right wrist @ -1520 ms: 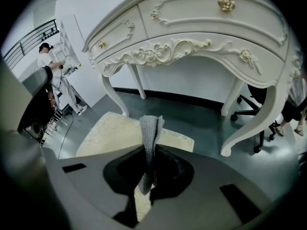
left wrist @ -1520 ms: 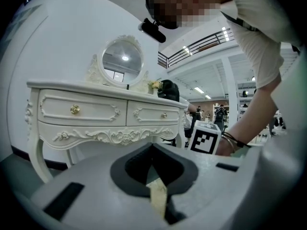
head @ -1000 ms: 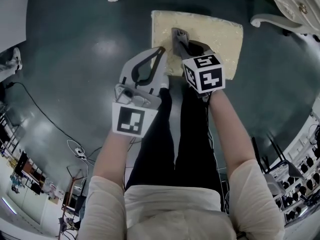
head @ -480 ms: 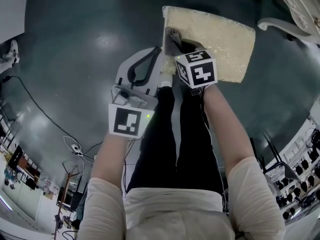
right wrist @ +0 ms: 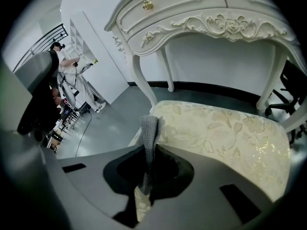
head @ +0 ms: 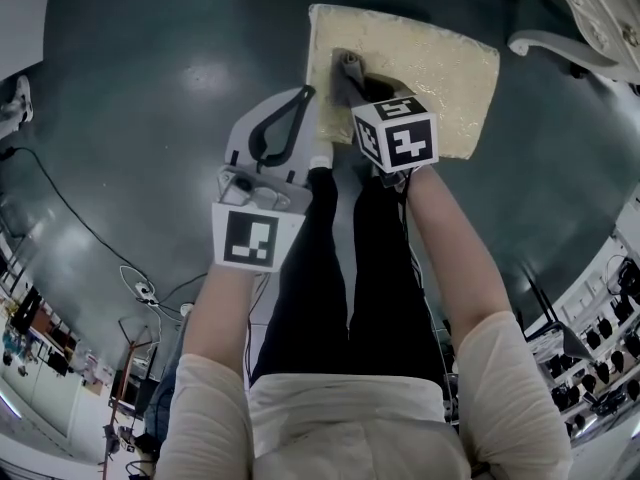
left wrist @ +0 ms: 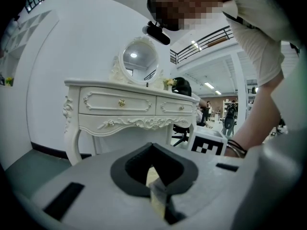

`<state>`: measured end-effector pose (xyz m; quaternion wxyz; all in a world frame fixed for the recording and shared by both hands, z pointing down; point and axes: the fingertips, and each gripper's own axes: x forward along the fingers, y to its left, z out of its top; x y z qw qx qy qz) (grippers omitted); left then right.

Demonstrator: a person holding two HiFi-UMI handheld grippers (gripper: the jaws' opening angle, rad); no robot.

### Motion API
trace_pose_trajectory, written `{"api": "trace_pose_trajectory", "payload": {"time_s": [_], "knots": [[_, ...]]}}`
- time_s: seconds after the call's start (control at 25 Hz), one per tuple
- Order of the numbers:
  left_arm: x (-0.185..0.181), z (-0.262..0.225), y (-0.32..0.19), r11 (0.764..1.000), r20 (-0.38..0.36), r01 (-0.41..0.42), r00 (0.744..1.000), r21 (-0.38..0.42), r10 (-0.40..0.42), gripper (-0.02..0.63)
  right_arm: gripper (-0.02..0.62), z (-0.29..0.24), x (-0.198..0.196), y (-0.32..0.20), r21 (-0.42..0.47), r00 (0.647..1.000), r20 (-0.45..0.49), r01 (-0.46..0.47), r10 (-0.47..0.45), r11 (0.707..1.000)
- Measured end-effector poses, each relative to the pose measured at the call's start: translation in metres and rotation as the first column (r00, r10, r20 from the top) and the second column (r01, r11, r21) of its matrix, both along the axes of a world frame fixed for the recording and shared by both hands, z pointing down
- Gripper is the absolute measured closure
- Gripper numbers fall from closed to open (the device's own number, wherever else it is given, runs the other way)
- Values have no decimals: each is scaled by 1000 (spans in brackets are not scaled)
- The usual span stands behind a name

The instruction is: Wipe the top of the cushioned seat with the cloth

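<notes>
The cream patterned cushioned seat (head: pixel 440 63) lies ahead of me on the dark floor; in the right gripper view the seat (right wrist: pixel 225 138) fills the middle. My right gripper (head: pixel 350 80) is shut on a grey cloth (head: pixel 345 63) over the seat's near left part. The cloth (right wrist: pixel 150 128) stands folded between the jaws of the right gripper (right wrist: pixel 147 150). My left gripper (head: pixel 305 96) hangs just left of the seat's near corner, over the floor. The left gripper (left wrist: pixel 153 150) has its jaws together with nothing in them.
A white carved dressing table (right wrist: pixel 201 18) with an oval mirror (left wrist: pixel 139 61) stands behind the seat. An office chair (right wrist: pixel 292 90) is to the right of it. Cables (head: pixel 90 248) run over the floor at left. My legs (head: pixel 350 268) are below the grippers.
The right gripper carried the cloth toward the seat's left edge, then a little back inward. The left gripper stayed beside the seat.
</notes>
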<state>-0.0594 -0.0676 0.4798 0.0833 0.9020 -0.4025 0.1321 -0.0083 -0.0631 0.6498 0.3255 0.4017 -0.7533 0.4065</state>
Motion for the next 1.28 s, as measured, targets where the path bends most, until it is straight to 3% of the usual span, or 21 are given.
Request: {"api": "trace_pose_trajectory", "payload": {"time_s": [1.28], "knots": [[181, -2, 30, 990, -11, -139, 990, 9, 139, 604, 566, 7, 203, 42, -12, 992, -64, -108, 107, 994]]}}
